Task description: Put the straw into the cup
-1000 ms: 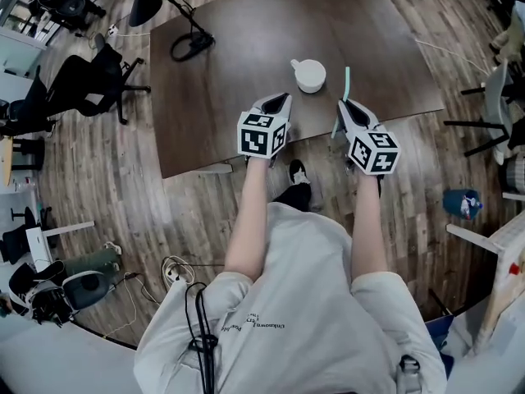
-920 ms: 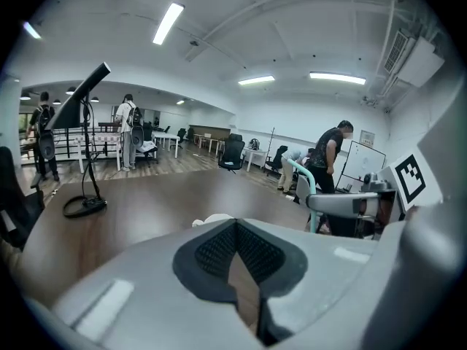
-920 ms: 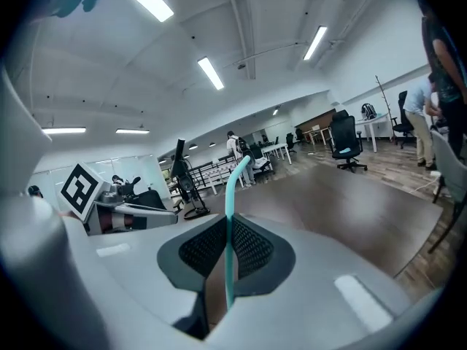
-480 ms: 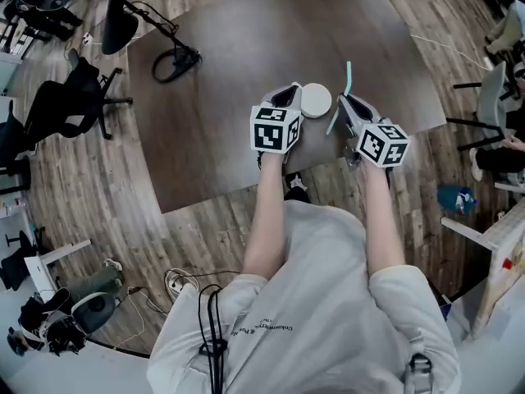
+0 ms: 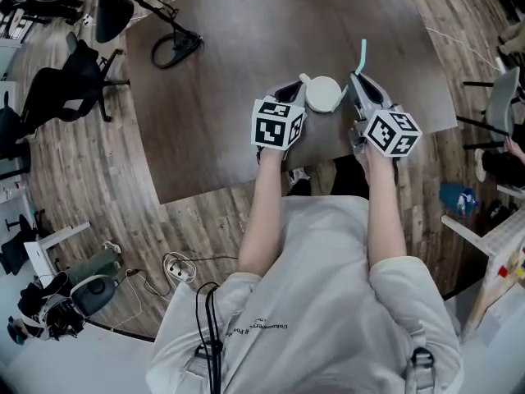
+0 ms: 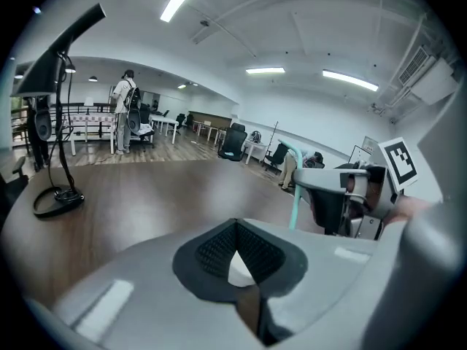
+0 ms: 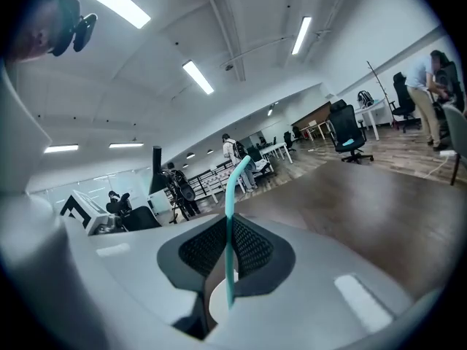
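Right gripper view: my right gripper point(image 7: 228, 223) clamps the teal straw point(image 7: 231, 184) below its bend, likely light and crushable; left gripper point(image 6: 232, 224) closed beside mug point(image 5: 324, 95).

both arms reach forward side by side, the left forearm point(image 5: 264, 199) and right forearm point(image 5: 385, 212) bare and nearly parallel. the left gripper point(image 5: 289, 89) points ahead and a little inward, its jaws drawn together at the tips. the right gripper point(image 5: 358, 80), level with it, has its jaws pinched on the straw point(image 5: 362, 54), which sticks out past their tips.
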The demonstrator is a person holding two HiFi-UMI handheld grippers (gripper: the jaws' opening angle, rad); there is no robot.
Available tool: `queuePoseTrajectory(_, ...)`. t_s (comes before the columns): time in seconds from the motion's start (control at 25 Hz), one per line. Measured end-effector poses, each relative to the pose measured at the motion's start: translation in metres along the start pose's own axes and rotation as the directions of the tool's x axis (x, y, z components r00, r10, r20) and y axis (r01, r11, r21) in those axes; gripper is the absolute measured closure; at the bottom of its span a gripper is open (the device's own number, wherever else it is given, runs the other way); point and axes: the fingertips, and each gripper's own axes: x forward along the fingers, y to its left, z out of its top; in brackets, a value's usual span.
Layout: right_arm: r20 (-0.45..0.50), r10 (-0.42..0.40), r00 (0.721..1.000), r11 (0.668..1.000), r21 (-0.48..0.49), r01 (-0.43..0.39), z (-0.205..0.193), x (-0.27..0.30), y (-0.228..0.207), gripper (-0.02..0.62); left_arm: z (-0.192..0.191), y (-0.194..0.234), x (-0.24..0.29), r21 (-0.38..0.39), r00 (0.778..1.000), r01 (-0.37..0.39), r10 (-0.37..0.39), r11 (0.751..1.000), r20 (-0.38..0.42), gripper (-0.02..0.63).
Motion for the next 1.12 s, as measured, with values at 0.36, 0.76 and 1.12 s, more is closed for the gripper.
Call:
queuePoseTrajectory(0.36,-0.055,0.039,0.998,0.96,-0.276,-0.052,-0.024,0.033,-0.004,0.548,0.011,-0.005,-0.009,0.017,0.999,-0.026,0.026,1.0,0.034,0.604)
queuePoseTrajectory(0.76,-0.184,0.014,0.983,0.909,-0.407,-0.089,-0.061,0.047,-0.017,0.548,0.006,0.012,-0.028,-0.031,0.996,-0.08,0.081,0.996,0.043,0.604)
queuePoseTrajectory(1.12,-0.245,0.022,0.969,0.928,-0.355,-0.111,-0.082,0.054,-0.012,0.546,0.001,0.01,-0.031,-0.037,0.996,-0.074,0.076,0.997,0.045,0.604)
